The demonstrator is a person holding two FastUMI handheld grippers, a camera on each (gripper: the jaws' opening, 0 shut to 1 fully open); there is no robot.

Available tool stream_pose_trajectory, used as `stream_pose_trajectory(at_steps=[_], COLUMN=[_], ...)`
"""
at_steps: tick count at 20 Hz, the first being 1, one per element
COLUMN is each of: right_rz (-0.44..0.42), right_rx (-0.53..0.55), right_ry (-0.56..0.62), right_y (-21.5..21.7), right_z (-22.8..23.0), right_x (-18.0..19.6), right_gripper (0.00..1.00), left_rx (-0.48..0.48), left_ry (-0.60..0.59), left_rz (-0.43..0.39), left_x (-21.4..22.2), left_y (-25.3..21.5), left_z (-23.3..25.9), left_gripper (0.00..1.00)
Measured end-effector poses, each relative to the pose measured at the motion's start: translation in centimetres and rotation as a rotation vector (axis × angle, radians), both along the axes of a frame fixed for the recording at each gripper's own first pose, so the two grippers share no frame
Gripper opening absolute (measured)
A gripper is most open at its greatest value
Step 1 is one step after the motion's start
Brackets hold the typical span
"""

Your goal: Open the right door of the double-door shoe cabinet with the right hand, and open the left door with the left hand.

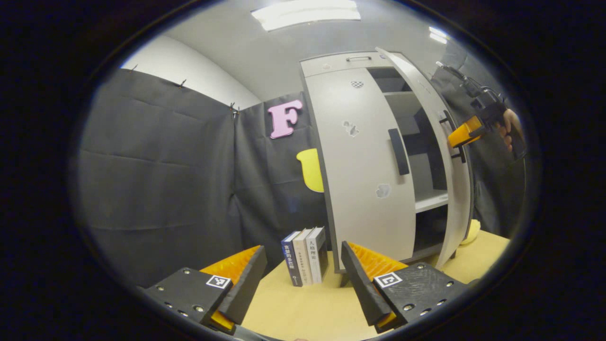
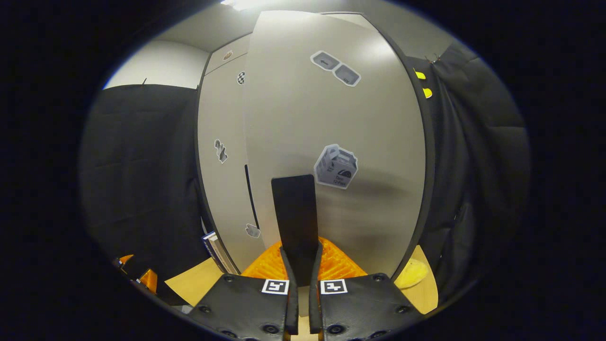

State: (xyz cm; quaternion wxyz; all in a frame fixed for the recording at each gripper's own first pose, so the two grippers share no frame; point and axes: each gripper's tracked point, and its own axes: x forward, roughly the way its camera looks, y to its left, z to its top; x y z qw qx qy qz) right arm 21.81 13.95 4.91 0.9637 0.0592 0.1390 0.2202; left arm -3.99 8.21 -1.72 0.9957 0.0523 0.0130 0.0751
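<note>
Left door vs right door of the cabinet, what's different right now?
The right door is swung open; the left door is shut. The right gripper is clamped on the right door's handle; the left door's handle is untouched. Both doors are pale grey with black handles.

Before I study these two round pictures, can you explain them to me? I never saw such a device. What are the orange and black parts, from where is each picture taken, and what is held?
A person holds one two-finger gripper in each hand; a camera rides on each. In the left gripper view, the left gripper is open over a tan table, facing a cabinet, with books beside it. The left door is closed; the right door stands ajar. In the right gripper view, the right gripper is shut on the right door's handle.
</note>
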Motion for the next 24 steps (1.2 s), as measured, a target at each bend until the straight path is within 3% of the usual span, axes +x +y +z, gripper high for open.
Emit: stream_pose_trajectory(at_steps=[7, 18, 24], right_rz=[0.039, 0.021, 0.020], right_rx=[0.002, -0.004, -0.018], right_ry=[-0.006, -0.037, -0.058], right_y=[-2.4, -4.5, -5.3], right_z=[0.1, 0.1, 0.1], right_x=[-1.7, -2.0, -1.9], right_gripper=[0.07, 0.10, 0.07], left_rx=[-0.024, -0.051, -0.058], left_ry=[0.004, 0.035, 0.032], left_rz=[-0.052, -0.115, -0.122], left_x=[0.8, 2.7, 3.0], left_y=[-3.3, -8.3, -9.5], left_z=[-0.1, -1.3, -0.8], left_gripper=[0.94, 0.94, 0.94])
